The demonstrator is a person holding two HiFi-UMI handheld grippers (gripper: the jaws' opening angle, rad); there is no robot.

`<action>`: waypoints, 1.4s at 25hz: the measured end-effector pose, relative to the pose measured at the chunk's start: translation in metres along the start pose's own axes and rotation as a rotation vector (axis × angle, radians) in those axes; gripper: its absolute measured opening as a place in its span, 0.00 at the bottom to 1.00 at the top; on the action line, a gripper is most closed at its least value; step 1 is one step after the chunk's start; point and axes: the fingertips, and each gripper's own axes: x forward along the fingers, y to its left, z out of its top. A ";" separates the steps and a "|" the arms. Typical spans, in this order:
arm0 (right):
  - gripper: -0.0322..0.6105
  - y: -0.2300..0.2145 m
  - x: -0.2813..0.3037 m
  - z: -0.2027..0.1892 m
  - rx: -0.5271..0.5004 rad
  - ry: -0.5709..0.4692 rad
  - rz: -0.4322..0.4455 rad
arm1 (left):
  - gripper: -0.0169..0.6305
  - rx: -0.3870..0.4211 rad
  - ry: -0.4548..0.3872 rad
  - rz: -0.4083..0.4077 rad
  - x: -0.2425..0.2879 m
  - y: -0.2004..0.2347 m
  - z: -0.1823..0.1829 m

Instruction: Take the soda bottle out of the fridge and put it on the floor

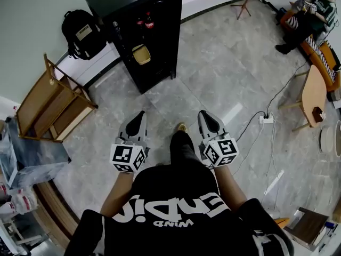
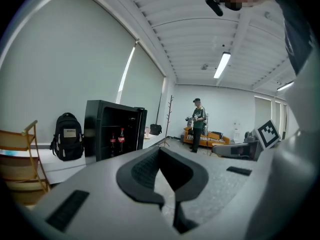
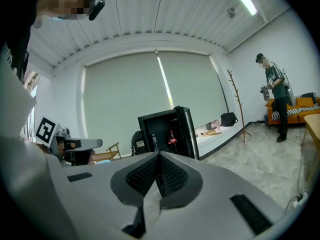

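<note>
My left claw and right claw both pinched shut and empty, well short of the open black fridge, soda bottle upright inside it, cap up, long axis vertical

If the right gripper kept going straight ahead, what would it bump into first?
Probably the black fridge, where the soda bottle stands. The right gripper, shut and empty, aims at it over the floor; how far away is unclear.
</note>
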 end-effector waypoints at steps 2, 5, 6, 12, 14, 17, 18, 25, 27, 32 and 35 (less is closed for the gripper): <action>0.09 -0.018 0.025 0.015 -0.006 0.001 0.014 | 0.04 -0.008 -0.005 0.010 0.029 0.008 0.010; 0.09 -0.044 0.060 0.039 -0.018 0.002 0.046 | 0.04 -0.017 -0.012 0.035 0.072 0.019 0.027; 0.09 -0.051 0.070 0.046 -0.023 0.004 0.059 | 0.04 -0.021 -0.017 0.043 0.085 0.021 0.032; 0.09 -0.091 0.127 0.073 -0.035 0.021 0.123 | 0.04 -0.039 -0.043 0.085 0.147 0.033 0.054; 0.09 -0.101 0.141 0.079 -0.040 0.020 0.140 | 0.04 -0.040 -0.053 0.098 0.163 0.038 0.059; 0.09 -0.109 0.164 0.084 -0.038 0.027 0.162 | 0.04 -0.038 -0.057 0.121 0.183 0.048 0.066; 0.09 -0.111 0.170 0.084 -0.035 0.032 0.167 | 0.04 -0.036 -0.051 0.124 0.187 0.051 0.067; 0.09 -0.118 0.209 0.091 -0.021 0.046 0.171 | 0.04 -0.015 -0.019 0.118 0.224 0.080 0.069; 0.09 -0.123 0.220 0.091 -0.020 0.047 0.151 | 0.04 -0.010 -0.015 0.106 0.237 0.091 0.069; 0.09 -0.133 0.238 0.095 -0.014 0.051 0.104 | 0.04 0.014 -0.002 0.062 0.265 0.109 0.074; 0.09 -0.135 0.248 0.095 -0.011 0.051 0.085 | 0.04 0.014 -0.002 0.043 0.277 0.121 0.074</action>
